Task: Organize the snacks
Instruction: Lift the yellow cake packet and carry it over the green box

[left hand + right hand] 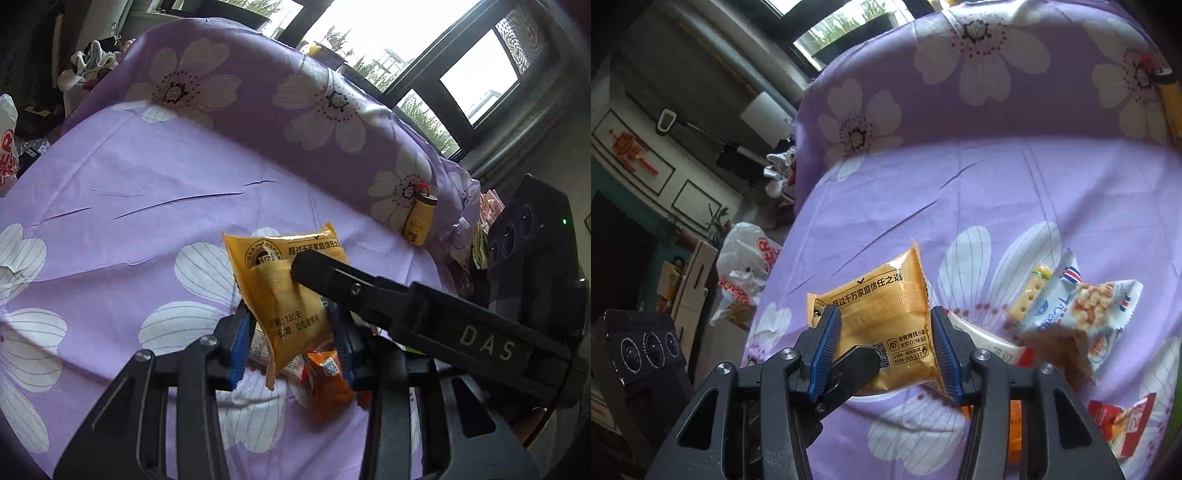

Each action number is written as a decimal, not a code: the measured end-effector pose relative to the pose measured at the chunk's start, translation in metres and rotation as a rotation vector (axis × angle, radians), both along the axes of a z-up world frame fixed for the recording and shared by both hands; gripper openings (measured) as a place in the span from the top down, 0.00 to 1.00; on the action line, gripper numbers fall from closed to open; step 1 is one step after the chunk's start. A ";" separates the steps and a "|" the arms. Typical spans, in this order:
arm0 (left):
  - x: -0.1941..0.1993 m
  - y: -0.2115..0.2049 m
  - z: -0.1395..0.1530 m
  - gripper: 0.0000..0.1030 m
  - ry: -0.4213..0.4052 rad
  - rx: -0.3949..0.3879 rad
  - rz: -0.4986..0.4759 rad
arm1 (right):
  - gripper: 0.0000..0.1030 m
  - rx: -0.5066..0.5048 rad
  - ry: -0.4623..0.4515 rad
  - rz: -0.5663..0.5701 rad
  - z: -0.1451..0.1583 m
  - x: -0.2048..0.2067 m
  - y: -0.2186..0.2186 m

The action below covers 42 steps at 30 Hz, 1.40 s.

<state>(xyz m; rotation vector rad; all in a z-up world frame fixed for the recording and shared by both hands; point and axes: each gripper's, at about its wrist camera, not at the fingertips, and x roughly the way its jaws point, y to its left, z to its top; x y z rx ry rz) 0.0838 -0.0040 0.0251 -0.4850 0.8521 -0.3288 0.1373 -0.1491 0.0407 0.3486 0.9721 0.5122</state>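
A yellow snack packet (284, 295) (882, 321) is held above the purple flowered sheet (147, 192). My left gripper (291, 339) has its blue pads on both sides of the packet, and its dark finger shows below the packet in the right wrist view (849, 369). My right gripper (882, 350) also has its blue pads at the packet's two sides; one of its fingers (325, 277) presses the packet's face in the left wrist view. An orange packet (328, 384) lies under the left gripper.
A blue-white popcorn packet (1086, 314), a cracker packet (1030, 291), a white-red packet (993, 347) and a red packet (1123, 424) lie on the sheet at right. A yellow tube (421, 218) leans on the raised cushion. A white plastic bag (746, 266) sits beside the bed's left edge.
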 end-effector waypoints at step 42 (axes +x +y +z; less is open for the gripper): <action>-0.126 -0.192 0.006 0.62 -0.128 0.045 -0.336 | 0.50 0.081 -0.128 -0.310 -0.003 -0.186 -0.200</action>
